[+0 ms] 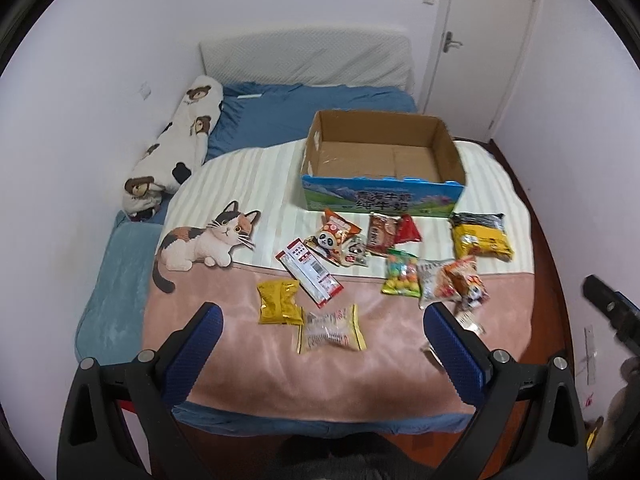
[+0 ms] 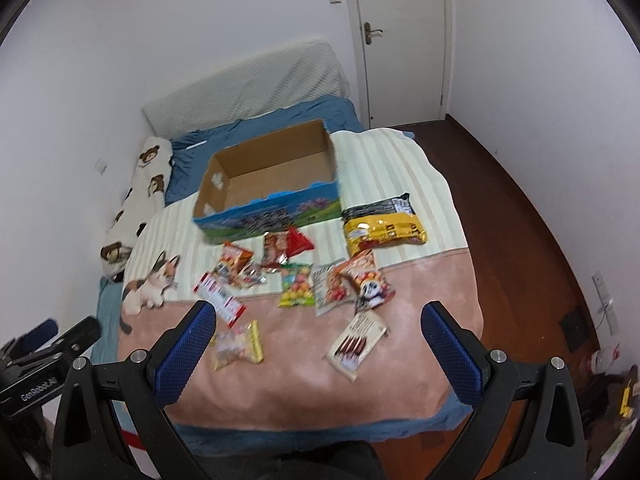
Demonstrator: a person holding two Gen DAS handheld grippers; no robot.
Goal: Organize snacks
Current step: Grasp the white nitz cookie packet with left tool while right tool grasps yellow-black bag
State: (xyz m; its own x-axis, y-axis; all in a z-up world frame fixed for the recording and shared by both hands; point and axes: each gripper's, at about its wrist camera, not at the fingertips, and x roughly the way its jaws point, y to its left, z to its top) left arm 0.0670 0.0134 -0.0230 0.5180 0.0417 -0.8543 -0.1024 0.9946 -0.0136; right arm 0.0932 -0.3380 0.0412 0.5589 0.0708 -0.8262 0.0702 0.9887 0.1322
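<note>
An open cardboard box (image 1: 382,200) with a blue printed front stands on the bed; it is empty. It also shows in the right wrist view (image 2: 276,216). Several snack packets lie in front of it: a gold packet (image 1: 279,302), a clear yellow-edged packet (image 1: 330,329), a red-white strip (image 1: 309,272), a large yellow bag (image 1: 482,236), a candy bag (image 1: 401,274). A brown-and-white wafer packet (image 2: 356,344) lies near the bed's front. My left gripper (image 1: 322,332) is open above the front packets. My right gripper (image 2: 318,336) is open over the bed's front.
A cat-print blanket (image 1: 208,236) covers the bed. A bear-print bolster (image 1: 176,144) lies along the left wall. A white door (image 2: 400,36) stands at the back. Wooden floor (image 2: 520,216) runs along the right of the bed.
</note>
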